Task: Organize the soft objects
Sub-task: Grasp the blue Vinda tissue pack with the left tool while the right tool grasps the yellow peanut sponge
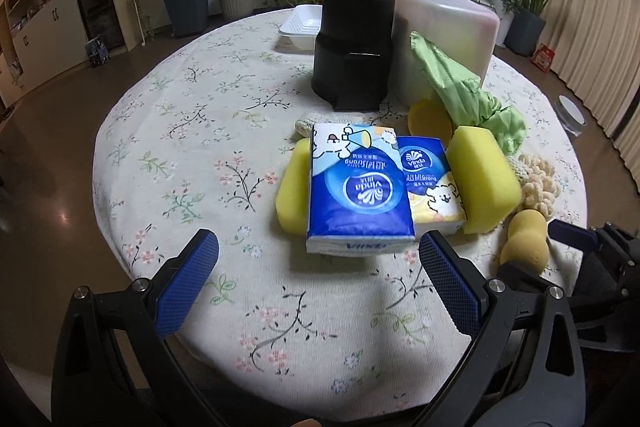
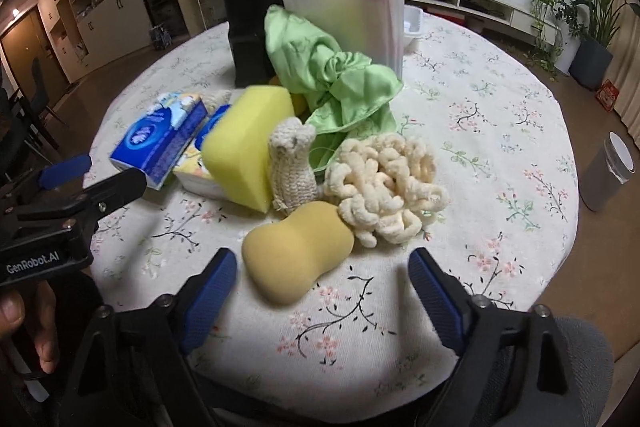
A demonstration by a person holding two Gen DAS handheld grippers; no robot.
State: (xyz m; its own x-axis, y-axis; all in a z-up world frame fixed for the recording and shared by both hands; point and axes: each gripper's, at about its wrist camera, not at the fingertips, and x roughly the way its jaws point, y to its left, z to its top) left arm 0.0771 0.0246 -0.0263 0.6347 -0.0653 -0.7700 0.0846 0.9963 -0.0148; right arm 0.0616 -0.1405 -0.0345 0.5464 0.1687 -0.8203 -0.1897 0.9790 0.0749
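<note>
My left gripper (image 1: 319,239) is open just in front of a blue tissue pack (image 1: 356,195), pads clear of it. A second tissue pack (image 1: 432,187) lies beside it between two yellow sponge blocks (image 1: 480,179) (image 1: 292,191). My right gripper (image 2: 322,259) is open around the near end of a tan gourd-shaped sponge (image 2: 296,255), its pads not touching. Behind that sponge sit a cream chenille scrubber (image 2: 388,183), a knitted cream piece (image 2: 292,163), a yellow sponge block (image 2: 248,143) and a knotted green cloth (image 2: 332,79).
A black container (image 1: 352,43), a translucent white bin (image 1: 444,39) and a white tray (image 1: 300,25) stand at the back of the round floral table (image 1: 180,131). A grey bin (image 2: 612,171) is on the floor to the right. A hand (image 2: 24,327) holds the left gripper.
</note>
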